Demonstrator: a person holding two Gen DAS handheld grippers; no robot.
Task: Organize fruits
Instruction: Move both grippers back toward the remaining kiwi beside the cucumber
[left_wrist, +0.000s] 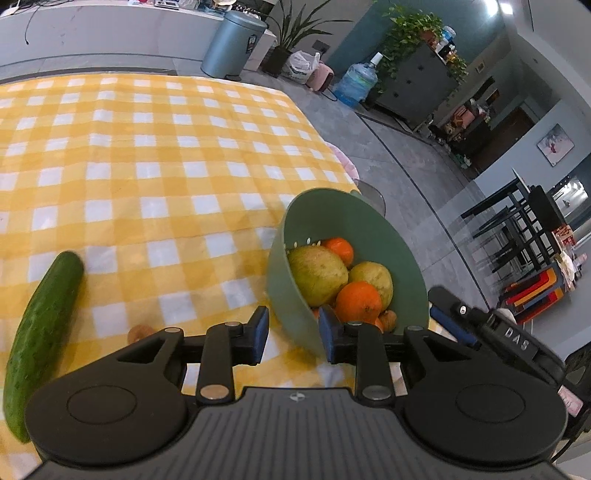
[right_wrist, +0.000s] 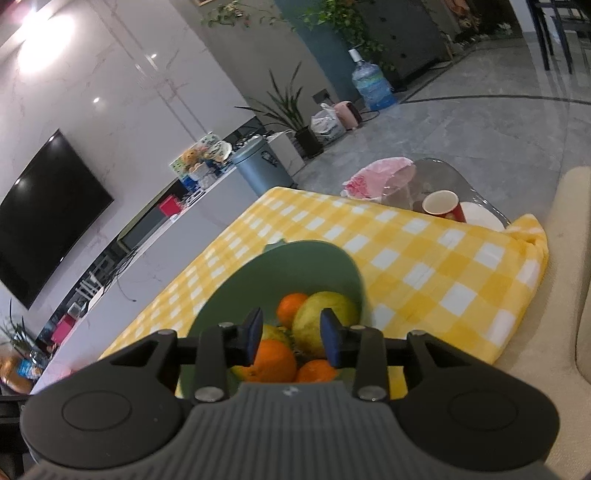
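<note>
Both empty and parted: left gripper (left_wrist: 293, 334) nearer the cucumber (left_wrist: 42, 334), lying lengthwise to its left; right gripper (right_wrist: 291, 338) over the fruit-filled green bowl (right_wrist: 295, 266).

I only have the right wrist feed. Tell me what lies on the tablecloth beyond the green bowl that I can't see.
Observer: A cucumber lies on the yellow checked tablecloth, well to the left of the green bowl, apart from it.
Operator: Report the left gripper.
Observer: The left gripper is open and holds nothing; it is by the bowl's near rim.
Operator: Anything else loose out there, say so.
Observer: A small brown item sits on the cloth between cucumber and bowl, partly hidden by the gripper; I cannot tell what it is.
</note>
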